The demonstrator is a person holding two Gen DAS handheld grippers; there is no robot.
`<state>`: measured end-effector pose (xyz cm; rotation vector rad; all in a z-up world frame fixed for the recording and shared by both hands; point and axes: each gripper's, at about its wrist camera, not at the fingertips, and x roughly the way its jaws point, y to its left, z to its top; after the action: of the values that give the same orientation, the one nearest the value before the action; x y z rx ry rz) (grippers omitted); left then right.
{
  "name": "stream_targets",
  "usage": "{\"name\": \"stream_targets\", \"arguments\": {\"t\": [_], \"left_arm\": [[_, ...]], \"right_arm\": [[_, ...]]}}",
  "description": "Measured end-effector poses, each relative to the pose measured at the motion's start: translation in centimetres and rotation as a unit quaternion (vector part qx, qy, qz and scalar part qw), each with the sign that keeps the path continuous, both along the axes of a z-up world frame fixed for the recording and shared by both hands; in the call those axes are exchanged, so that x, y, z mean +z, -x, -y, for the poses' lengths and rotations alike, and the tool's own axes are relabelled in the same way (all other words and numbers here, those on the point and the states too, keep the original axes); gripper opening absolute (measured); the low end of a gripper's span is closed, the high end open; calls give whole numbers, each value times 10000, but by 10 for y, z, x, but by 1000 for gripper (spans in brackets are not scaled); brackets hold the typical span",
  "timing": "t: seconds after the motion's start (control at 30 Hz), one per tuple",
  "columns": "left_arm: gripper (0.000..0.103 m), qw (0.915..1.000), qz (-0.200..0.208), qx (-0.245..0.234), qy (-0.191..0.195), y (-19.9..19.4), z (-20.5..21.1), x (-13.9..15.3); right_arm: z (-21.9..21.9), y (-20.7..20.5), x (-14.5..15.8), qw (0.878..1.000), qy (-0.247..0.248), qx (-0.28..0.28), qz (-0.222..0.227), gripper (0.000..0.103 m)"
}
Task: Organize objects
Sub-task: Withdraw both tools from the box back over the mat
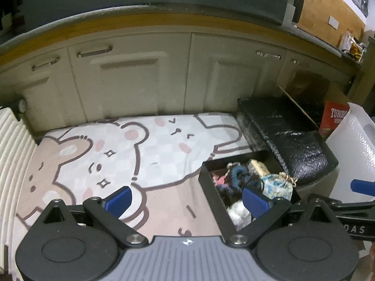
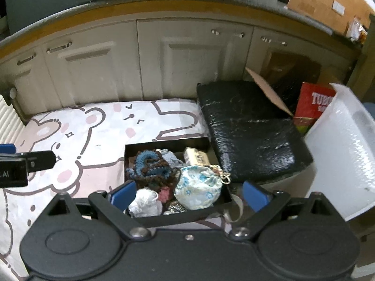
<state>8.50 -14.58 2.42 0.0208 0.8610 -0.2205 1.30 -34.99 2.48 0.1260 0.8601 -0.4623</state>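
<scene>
Both our grippers, left gripper (image 1: 187, 200) and right gripper (image 2: 189, 193), gape empty | black box (image 2: 164, 144) (crammed full) sits on cartoon mat (image 2: 98, 121)

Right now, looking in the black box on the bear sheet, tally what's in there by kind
Inside the black box, as far as visible:
Blue and brown crocheted piece: 1
Floral drawstring pouch: 1
White crumpled bag: 1
Small cream box: 1
Pink fuzzy item: 1
Total: 5; more may be hidden underneath.

Open left tool (image 1: 187, 201) above cartoon sheet (image 1: 145, 140) beside filled black box (image 1: 211, 187)
</scene>
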Motion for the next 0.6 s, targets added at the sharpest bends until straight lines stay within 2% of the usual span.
{"name": "stream_targets", "arguments": {"t": [0.27, 0.6], "left_arm": [[101, 9994, 62, -66, -324, 34, -4, 0], [102, 9996, 154, 18, -241, 55, -14, 3]], "right_arm": [[-10, 29, 14, 9993, -86, -300, 193, 103], [-24, 55, 15, 9987, -232, -410, 174, 103]]}}
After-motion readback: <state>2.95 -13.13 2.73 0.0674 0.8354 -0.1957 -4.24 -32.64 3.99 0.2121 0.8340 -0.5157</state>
